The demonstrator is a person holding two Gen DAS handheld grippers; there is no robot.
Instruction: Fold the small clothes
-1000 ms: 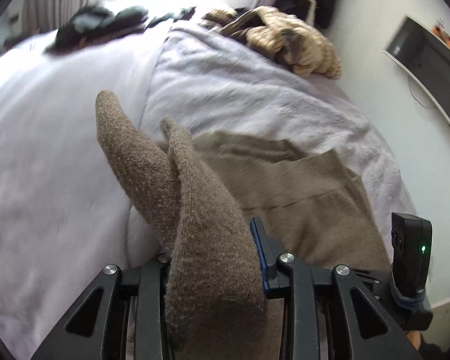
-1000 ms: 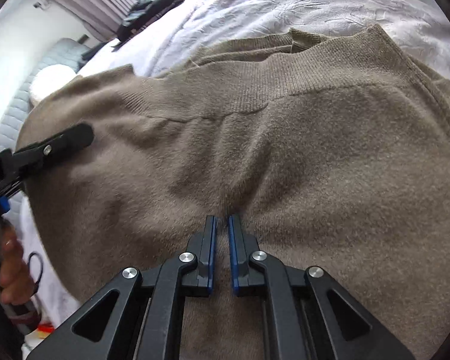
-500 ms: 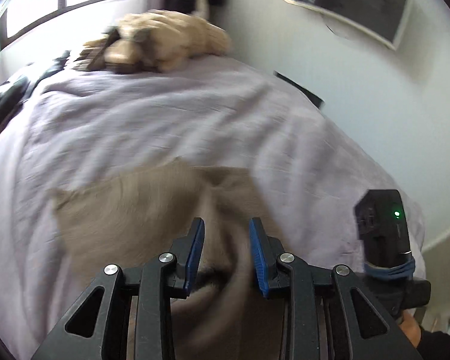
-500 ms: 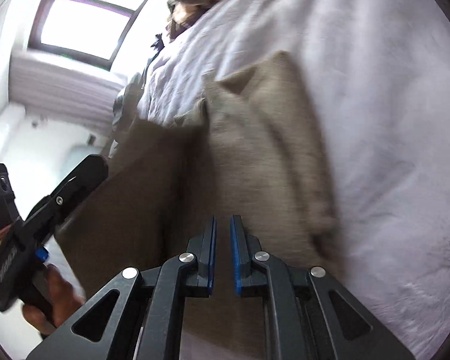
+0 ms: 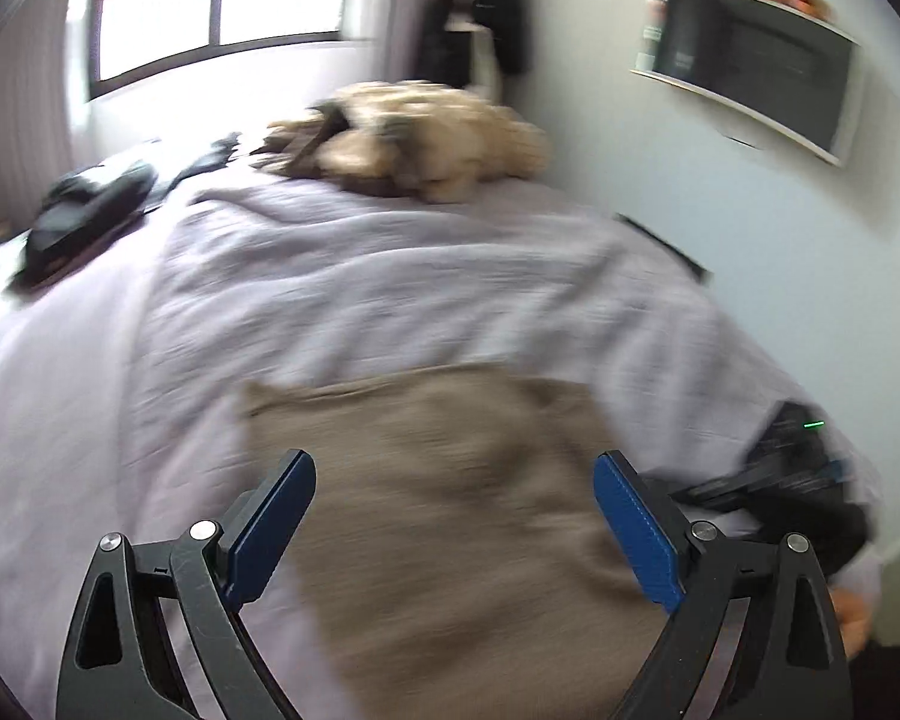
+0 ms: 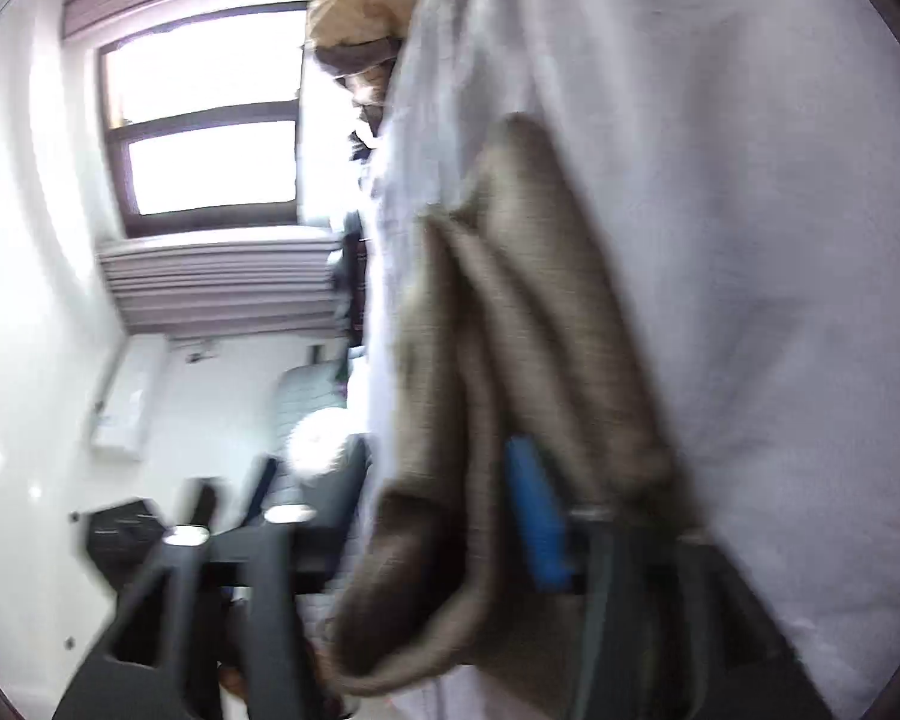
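Folded taupe knitted garment [image 5: 450, 516] lying flat on the pale lilac bed cover [image 5: 390, 288], directly ahead of and partly between the spread, empty blue-padded fingers of the left hand-held gripper [image 5: 453, 531]. Long axis judged to run away from that gripper toward the beige plush heap [image 5: 426, 138]. Right hand-held gripper [image 6: 468, 534] at the garment's right edge, blurred; grip state cannot be told. Left nearer the centre.

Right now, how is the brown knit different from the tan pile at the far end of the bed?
The brown knit lies flat and folded; the tan pile is heaped up. The brown knit is darker and close by; the tan pile is paler, near the window. Both rest on the bed.
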